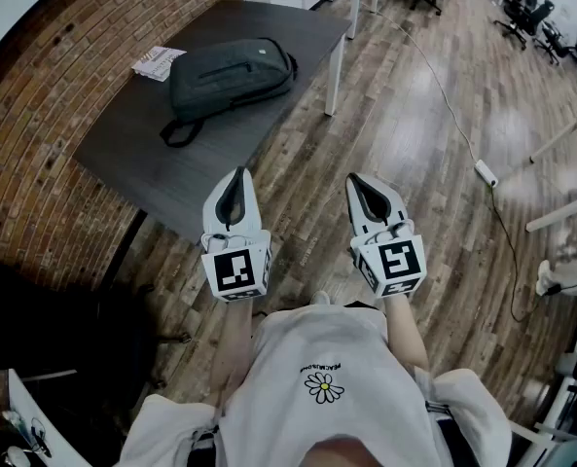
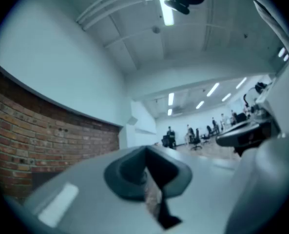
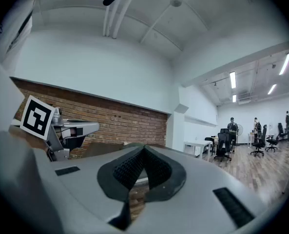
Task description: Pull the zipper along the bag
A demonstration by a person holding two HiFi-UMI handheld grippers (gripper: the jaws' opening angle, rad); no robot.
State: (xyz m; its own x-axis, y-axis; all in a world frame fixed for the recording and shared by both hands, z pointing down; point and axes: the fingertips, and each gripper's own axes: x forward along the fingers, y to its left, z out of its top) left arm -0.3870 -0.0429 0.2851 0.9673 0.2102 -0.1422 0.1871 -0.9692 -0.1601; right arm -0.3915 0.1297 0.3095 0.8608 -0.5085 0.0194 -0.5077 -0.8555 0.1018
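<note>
- Head view: shows bag (image 1: 232, 76) lying flat on counter (image 1: 123, 154), booklet (image 1: 157, 62) just beside it. Finds left tool (image 1: 235, 188) and right tool (image 1: 369, 195) well apart from bag. Cannot see bag's contents.
- Left gripper view: confirms left tool (image 2: 146, 152) clenched on nothing.
- Right gripper view: confirms right tool (image 3: 144, 150) clenched, empty.
- Risk, as judged: could drag unbraced bag across counter when pulling zipper.

Left gripper (image 1: 237, 175) and right gripper (image 1: 358, 179): white, black pads, black-and-white square markers. Bag (image 1: 232, 74) ahead of them: dark grey-green; table (image 1: 123, 149) under it dark grey.
</note>
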